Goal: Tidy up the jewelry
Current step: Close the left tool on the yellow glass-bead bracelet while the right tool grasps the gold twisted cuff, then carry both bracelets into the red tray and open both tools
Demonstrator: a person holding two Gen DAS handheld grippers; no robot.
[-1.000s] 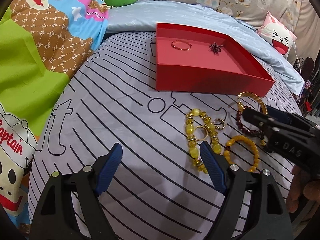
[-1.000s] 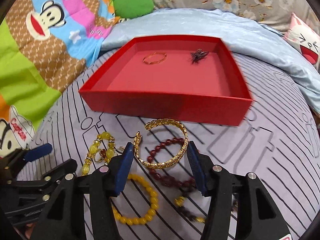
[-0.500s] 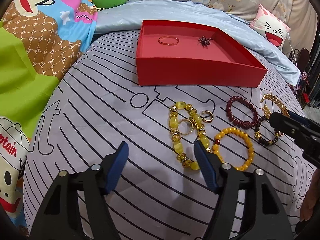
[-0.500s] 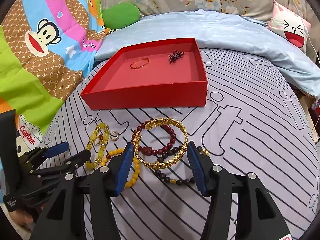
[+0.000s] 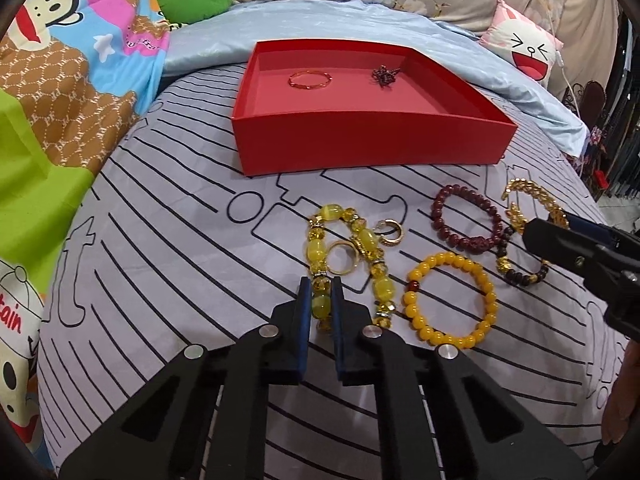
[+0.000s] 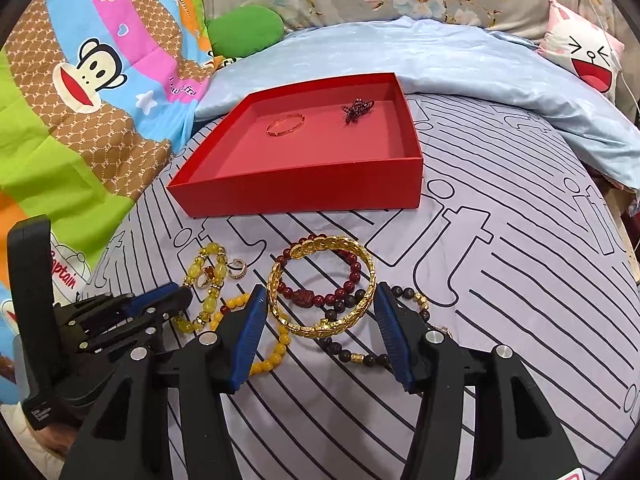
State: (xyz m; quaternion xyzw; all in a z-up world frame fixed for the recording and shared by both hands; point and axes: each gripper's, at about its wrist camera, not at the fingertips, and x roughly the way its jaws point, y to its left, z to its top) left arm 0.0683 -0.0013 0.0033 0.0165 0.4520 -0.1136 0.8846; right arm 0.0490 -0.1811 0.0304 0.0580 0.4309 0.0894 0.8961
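Observation:
My left gripper [image 5: 320,285] is shut on a bead at the near end of the chunky yellow bead bracelet [image 5: 366,240], which lies on the striped grey cover. My right gripper [image 6: 320,300] is shut on the wide gold bangle [image 6: 324,246], pads against its two sides, just above the other bracelets. Beneath it lie a dark red bead bracelet [image 6: 316,298] and a black bead bracelet [image 6: 360,356]. An amber bead bracelet [image 5: 452,298], a gold ring [image 5: 344,258] and a small ear cuff [image 5: 390,232] lie between the grippers. The red box [image 5: 360,156] beyond holds a thin gold bangle [image 5: 310,79] and a dark beaded piece [image 5: 384,76].
A cartoon monkey quilt [image 6: 88,80] covers the left side. A pale blue sheet [image 6: 460,56] and a green cushion [image 6: 248,28] lie behind the box. A pink face pillow [image 5: 524,50] sits at the back right. The bed drops off to the right.
My left gripper's jaws went from wide apart to shut on the yellow bracelet after shifting over it. The right gripper carried the gold bangle a little sideways, then held still.

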